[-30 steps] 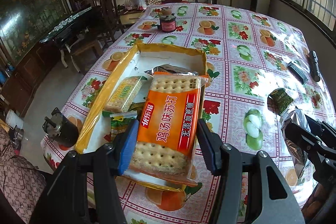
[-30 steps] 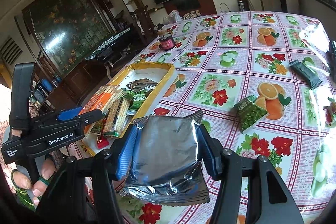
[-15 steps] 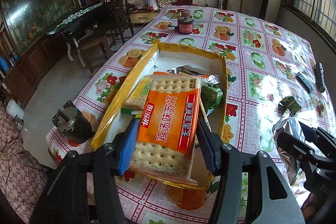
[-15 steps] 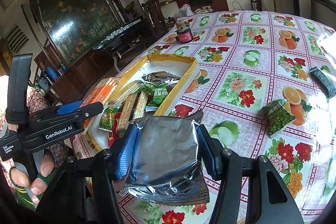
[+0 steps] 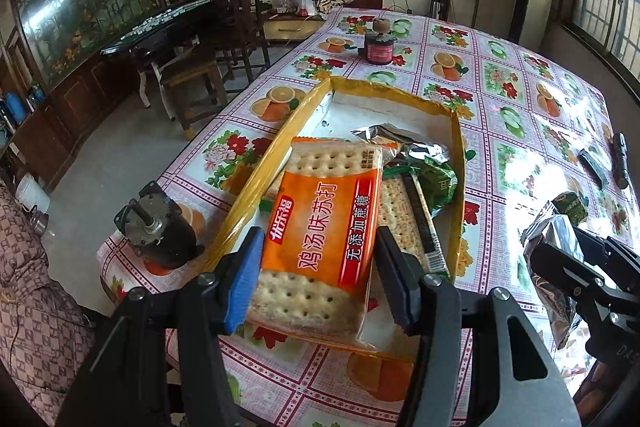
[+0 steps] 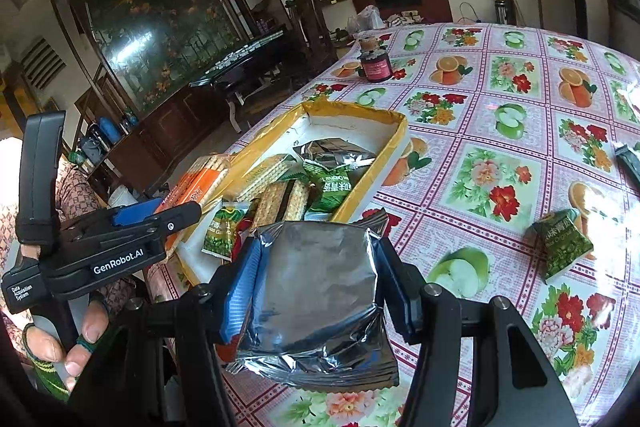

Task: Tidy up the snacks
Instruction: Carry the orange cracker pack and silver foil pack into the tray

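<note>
Near table edge: yellow-rimmed tray (image 5: 460, 147) sat on the floral tablecloth (image 5: 500, 75), part-filled with cracker packs and green snack bags.
Left gripper (image 5: 318, 279): clamped on an orange cracker pack (image 5: 324, 227), held over the tray's near end.
Right gripper (image 6: 316, 291): clamped on a silver foil pouch (image 6: 316, 283), held above the cloth just beside the tray's near corner.
Left view only: dark motor-like cylinder (image 5: 160, 231) at the table's near corner beside the tray; flashlight (image 5: 621, 161) and dark flat bar (image 5: 594, 167) toward the far-right edge.
Right view only: a hand (image 6: 60, 343) on the left gripper's handle, fingers curled round the grip.
Both views: green snack bag (image 6: 562, 245) loose on the cloth, well apart from the tray; dark jar (image 6: 374, 65) toward the far edge.
</note>
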